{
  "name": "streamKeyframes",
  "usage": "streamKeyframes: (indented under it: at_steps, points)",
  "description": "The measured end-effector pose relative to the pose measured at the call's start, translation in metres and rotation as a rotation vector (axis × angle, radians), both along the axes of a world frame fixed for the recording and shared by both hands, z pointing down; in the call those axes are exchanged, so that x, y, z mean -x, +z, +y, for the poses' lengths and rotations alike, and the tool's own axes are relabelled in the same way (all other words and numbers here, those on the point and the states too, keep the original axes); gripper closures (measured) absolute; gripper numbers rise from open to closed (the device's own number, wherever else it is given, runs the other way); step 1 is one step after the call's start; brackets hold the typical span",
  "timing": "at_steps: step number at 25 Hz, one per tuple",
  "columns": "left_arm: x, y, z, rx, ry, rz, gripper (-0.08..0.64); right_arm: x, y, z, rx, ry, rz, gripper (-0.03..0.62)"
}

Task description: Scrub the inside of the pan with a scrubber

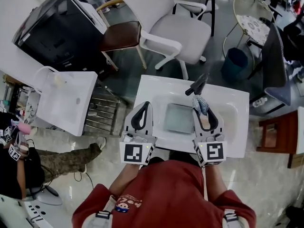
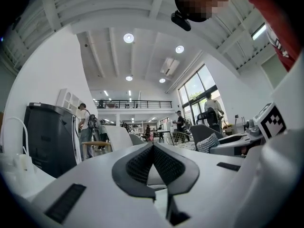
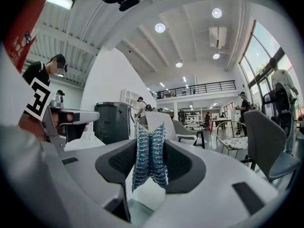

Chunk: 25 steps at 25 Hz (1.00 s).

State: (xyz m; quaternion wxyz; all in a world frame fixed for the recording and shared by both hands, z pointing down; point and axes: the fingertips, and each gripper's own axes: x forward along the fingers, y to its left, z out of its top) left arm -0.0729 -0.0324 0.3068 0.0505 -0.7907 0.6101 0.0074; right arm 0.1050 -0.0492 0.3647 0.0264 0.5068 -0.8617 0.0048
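Right claw (image 3: pixel 150 137) clamped on scrubber (image 3: pixel 148 164), blue-silver mesh squeezed into folds, left claw (image 2: pixel 153 149) closed, square pan (image 1: pixel 179 118)

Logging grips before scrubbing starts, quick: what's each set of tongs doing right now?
Left tongs: closed, nothing between them.
Right tongs: closed on the blue scrubber.
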Motion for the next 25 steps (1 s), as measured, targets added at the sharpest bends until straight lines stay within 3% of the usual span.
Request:
streamKeyframes:
  at_steps: [6,12,20,25]
  points:
    - [-0.012,0.001,-0.042,0.012,0.08,0.002,0.552,0.003,0.0,-0.023,0.014,0.032,0.015,0.411]
    - [-0.003,0.022,-0.064,0.086,0.178,-0.046,0.552,0.019,0.002,-0.034,0.027,0.101,0.032,0.411]
    - [0.014,0.031,-0.077,0.097,0.192,-0.024,0.552,0.037,0.008,-0.038,0.042,0.114,0.058,0.413]
    - [0.02,0.046,-0.08,0.116,0.185,-0.012,0.552,0.048,0.024,-0.038,0.08,0.059,0.181,0.414]
